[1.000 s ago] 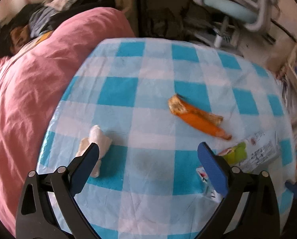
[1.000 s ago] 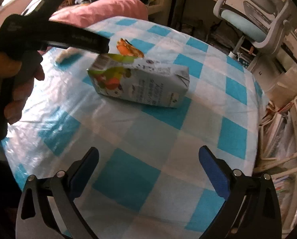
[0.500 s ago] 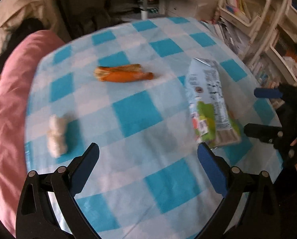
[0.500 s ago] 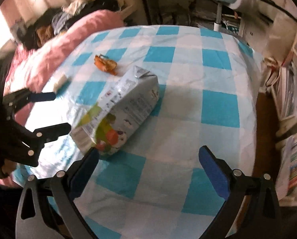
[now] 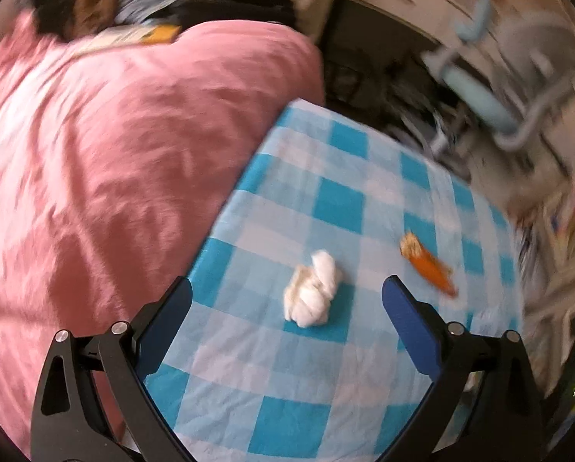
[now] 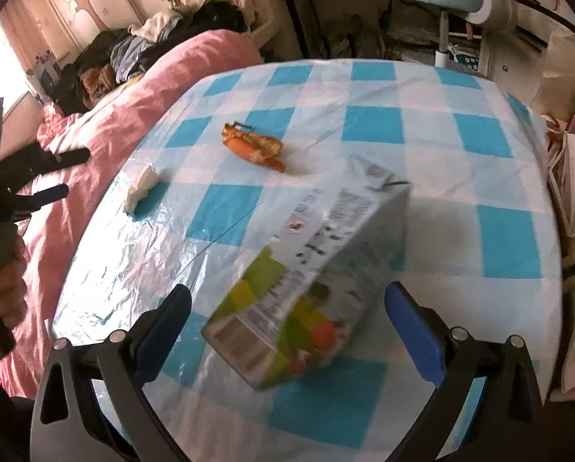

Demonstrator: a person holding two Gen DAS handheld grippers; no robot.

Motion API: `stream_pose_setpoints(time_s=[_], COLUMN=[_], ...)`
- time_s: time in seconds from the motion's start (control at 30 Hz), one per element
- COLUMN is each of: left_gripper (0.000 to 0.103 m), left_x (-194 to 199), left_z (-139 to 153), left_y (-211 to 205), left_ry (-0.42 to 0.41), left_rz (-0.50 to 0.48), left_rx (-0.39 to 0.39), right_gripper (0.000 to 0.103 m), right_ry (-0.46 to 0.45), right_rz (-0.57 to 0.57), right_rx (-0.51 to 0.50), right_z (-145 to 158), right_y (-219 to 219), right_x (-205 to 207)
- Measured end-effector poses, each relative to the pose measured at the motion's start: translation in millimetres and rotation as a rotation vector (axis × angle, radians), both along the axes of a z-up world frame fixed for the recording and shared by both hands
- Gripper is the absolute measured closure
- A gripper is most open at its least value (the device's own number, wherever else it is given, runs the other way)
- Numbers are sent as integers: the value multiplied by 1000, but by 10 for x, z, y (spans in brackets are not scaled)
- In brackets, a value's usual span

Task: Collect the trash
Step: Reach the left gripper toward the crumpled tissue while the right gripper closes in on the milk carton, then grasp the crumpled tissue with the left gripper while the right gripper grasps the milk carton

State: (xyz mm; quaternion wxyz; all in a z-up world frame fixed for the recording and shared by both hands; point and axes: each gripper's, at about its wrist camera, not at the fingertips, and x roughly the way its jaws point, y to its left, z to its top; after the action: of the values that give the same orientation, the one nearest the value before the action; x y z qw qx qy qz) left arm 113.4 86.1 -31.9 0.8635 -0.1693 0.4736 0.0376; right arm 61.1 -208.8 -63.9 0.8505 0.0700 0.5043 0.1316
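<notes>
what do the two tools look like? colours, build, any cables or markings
Both match: the left tool and right tool each have black skeletal frames with triangular cut-outs, silver rivet-like pivots, and two flat fingers faced with dark blue pads. No cables or markings are visible. In the right wrist view the left tool shows a black handle gripped by a bare hand; no sleeve is visible.

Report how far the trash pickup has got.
Nothing looks collected yet. The tissue, the peel and the carton all lie on the table. Both the left gripper and the right gripper are open and empty, the right one framing the carton.
</notes>
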Motion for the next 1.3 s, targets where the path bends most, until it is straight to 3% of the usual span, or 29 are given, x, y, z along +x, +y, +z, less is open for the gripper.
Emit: stream_pose_setpoints(time_s=[0.07, 0.17, 0.3, 0.5, 0.53, 0.57, 0.63, 0.67, 0.73, 0.87, 1.0, 1.3], left_gripper=[8, 8, 8, 8, 13, 28, 47, 63, 78, 79, 79, 79], left_x=[12, 76, 184, 275, 282, 289, 276, 262, 209, 6, -272, -808], left_z=[-41, -145, -302, -555, -572, -605, -636, -631, -608, -592, -568, -523], left_y=[62, -28, -316, -567, -580, -595, -634, -660, -740, -926, -1077, -1108], left_ry=[5, 30, 63, 102, 101, 102, 95, 89, 91, 92, 104, 126], left_rz=[33, 8, -73, -145, -150, -158, -176, -190, -225, -299, -371, -411], left_rx=[-23, 11, 151, 300, 301, 298, 308, 313, 316, 338, 313, 256], right_gripper=[7, 7, 7, 7, 7, 8, 10, 13, 17, 29, 39, 42], right_ry=[-1, 6, -5, 2, 5, 6, 9, 10, 11, 19, 36, 55], right_rz=[5, 28, 49, 51, 54, 57, 71, 80, 96, 127, 150, 207], right_rx=[-28, -74, -112, -70, -62, -57, -51, -50, -49, -40, -26, -4], right_z=[-26, -99, -109, -119, -121, -121, -118, -115, -103, -85, -72, -35], right_y=[53, 139, 151, 50, 54, 57, 49, 45, 51, 51, 48, 42], right_x=[24, 62, 63, 92, 99, 103, 96, 84, 62, -22, -132, -491])
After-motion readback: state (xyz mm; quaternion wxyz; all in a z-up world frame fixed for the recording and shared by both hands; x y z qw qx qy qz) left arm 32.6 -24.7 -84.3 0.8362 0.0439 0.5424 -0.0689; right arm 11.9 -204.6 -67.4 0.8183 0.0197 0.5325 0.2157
